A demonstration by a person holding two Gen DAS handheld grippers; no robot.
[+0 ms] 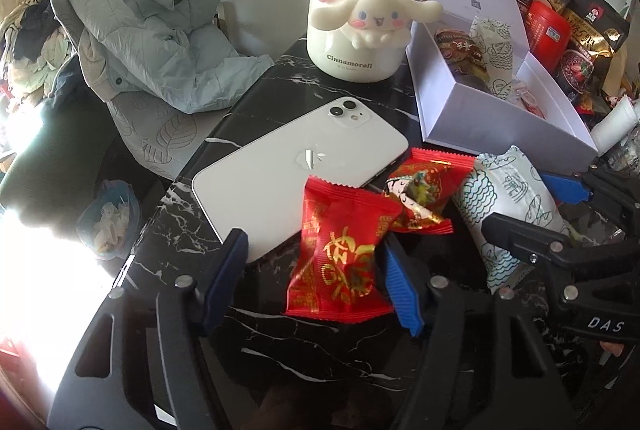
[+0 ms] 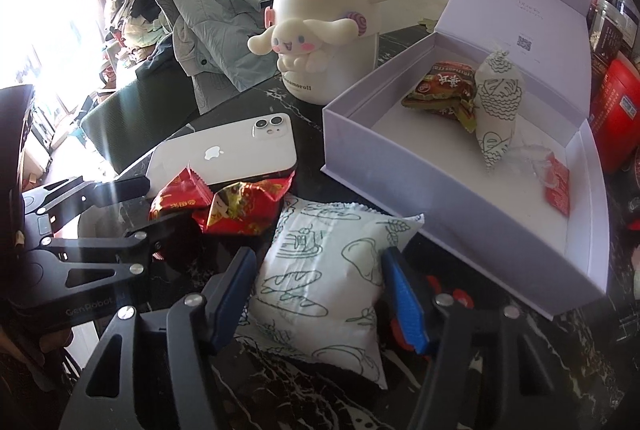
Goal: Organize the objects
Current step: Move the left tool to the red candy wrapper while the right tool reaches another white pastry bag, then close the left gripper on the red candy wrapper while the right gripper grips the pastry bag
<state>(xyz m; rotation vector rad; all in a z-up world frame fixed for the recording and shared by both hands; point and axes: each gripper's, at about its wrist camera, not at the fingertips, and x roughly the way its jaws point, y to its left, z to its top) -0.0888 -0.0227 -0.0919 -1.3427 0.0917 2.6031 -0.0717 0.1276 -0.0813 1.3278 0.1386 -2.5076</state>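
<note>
On the black marble table (image 1: 304,350) lies a red snack packet with gold characters (image 1: 340,250), partly on a white phone (image 1: 296,170). My left gripper (image 1: 314,242) is open around it: the right pad touches its edge and the left pad stands apart. A second red packet (image 1: 420,198) lies just behind. A white packet with green drawings (image 2: 320,282) fills the gap of my right gripper (image 2: 319,254), both blue pads pressing its sides. The open white box (image 2: 400,166) at the right holds several snack packets.
A cream Cinnamoroll bottle (image 1: 360,30) stands behind the phone, beside the box. Jars, red tins and bags (image 1: 560,22) crowd the far right. A grey jacket (image 1: 152,22) hangs over a chair left of the table. A bag of scraps (image 1: 108,218) sits on the floor.
</note>
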